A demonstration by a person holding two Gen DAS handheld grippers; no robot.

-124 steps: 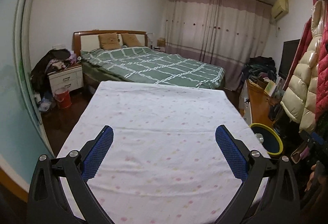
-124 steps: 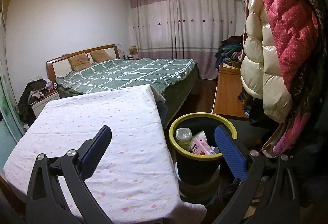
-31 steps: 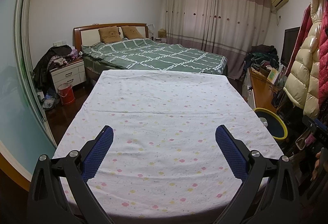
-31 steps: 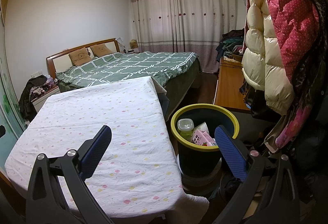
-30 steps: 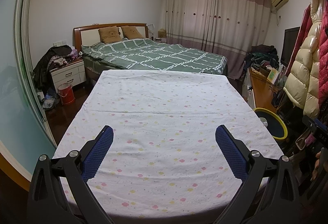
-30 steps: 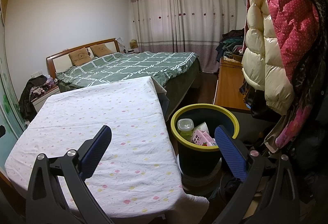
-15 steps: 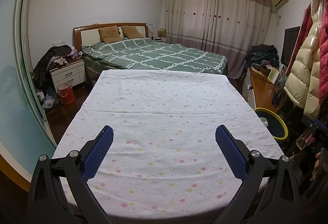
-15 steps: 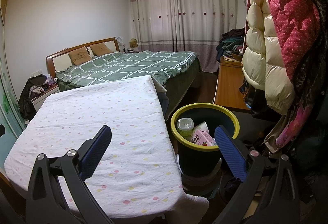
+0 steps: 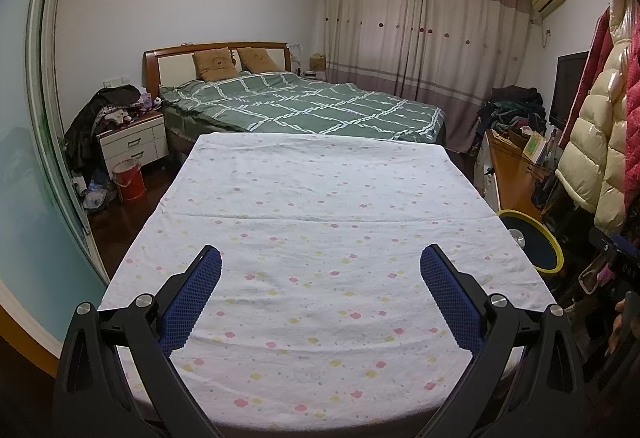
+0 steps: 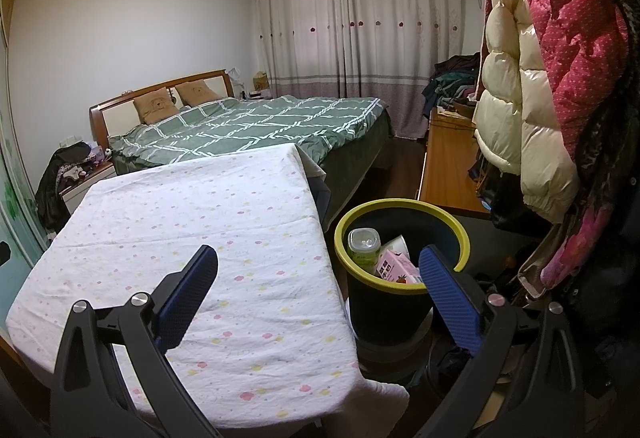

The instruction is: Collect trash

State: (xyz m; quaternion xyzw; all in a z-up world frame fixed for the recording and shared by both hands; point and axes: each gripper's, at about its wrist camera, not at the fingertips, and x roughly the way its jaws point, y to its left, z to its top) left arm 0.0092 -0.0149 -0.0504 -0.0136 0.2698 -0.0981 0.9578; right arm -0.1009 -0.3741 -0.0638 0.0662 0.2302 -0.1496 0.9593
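Bed (image 9: pixel 304 109) with green checked cover at far wall. Table (image 9: pixel 320 222) under white flowered cloth in front of it. Coats (image 10: pixel 540 57) hang at right. Bin (image 10: pixel 400 302), black with yellow rim, just right of table; inside it a bottle (image 10: pixel 363 246) and a pink carton (image 10: pixel 394 268). Left gripper (image 9: pixel 320 262) over table, jaws wide apart, nothing held. Right gripper (image 10: pixel 318 262) over table edge and bin, jaws wide apart, nothing held.

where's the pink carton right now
In the right wrist view, the pink carton sits inside the yellow-rimmed bin, beside a green bottle, right of the table.
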